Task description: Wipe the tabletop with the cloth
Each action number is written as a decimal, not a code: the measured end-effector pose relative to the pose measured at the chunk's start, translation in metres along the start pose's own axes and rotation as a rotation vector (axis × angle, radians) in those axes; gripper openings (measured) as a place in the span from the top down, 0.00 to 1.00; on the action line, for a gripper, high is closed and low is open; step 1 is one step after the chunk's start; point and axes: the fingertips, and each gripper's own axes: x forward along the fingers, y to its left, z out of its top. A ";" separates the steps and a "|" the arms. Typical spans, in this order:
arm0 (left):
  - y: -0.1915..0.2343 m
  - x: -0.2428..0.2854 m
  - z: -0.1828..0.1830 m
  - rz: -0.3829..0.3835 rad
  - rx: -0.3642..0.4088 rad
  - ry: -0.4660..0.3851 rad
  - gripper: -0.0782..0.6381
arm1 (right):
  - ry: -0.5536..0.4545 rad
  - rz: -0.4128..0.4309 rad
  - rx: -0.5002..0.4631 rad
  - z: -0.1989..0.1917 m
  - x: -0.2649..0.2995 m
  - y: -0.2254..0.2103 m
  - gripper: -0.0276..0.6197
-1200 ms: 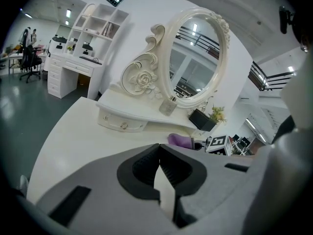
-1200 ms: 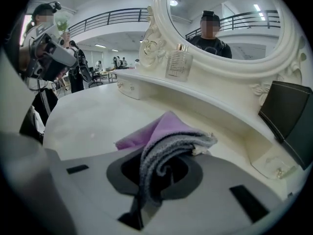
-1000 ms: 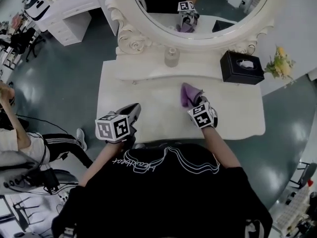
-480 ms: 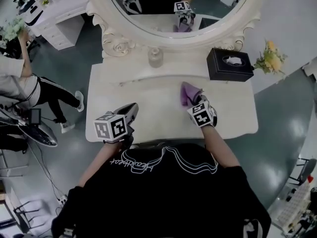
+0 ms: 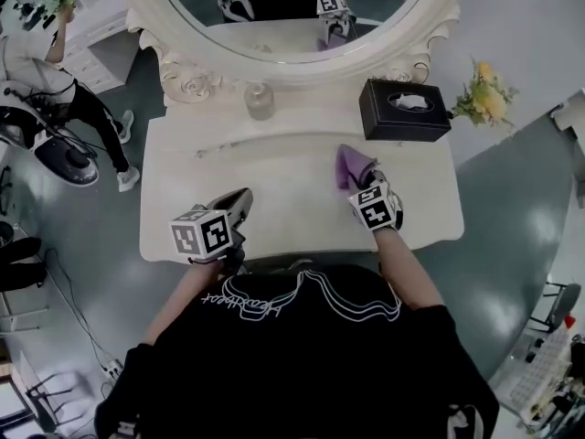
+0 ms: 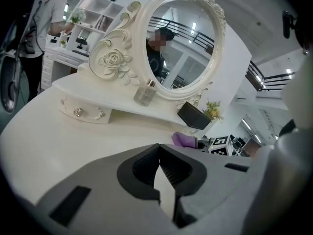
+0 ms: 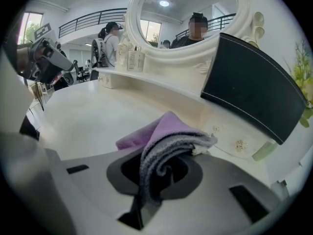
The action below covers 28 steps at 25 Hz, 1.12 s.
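A purple cloth [image 5: 350,166] with a grey underside lies bunched on the white tabletop [image 5: 283,199], right of centre. My right gripper [image 5: 364,183] is shut on the cloth [image 7: 164,143], which folds out ahead of the jaws onto the table. My left gripper [image 5: 239,199] hovers over the table's front left, jaws shut with nothing between them. In the left gripper view the cloth [image 6: 184,140] shows far ahead beside the right gripper's marker cube [image 6: 220,145].
A black tissue box [image 5: 403,109] stands on the raised shelf at the back right, a glass bottle [image 5: 259,101] at its left. An ornate oval mirror [image 5: 283,26] rises behind. Yellow flowers [image 5: 482,101] sit off the right edge. A person [image 5: 55,71] stands at far left.
The head view has shifted, so the table sits further left and higher in frame. Both grippers and the cloth keep nearly the same places on the table. The bystander has moved.
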 end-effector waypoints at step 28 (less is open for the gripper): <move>-0.063 0.064 -0.029 -0.077 0.009 0.060 0.89 | 0.028 -0.172 0.088 -0.083 -0.047 -0.115 0.88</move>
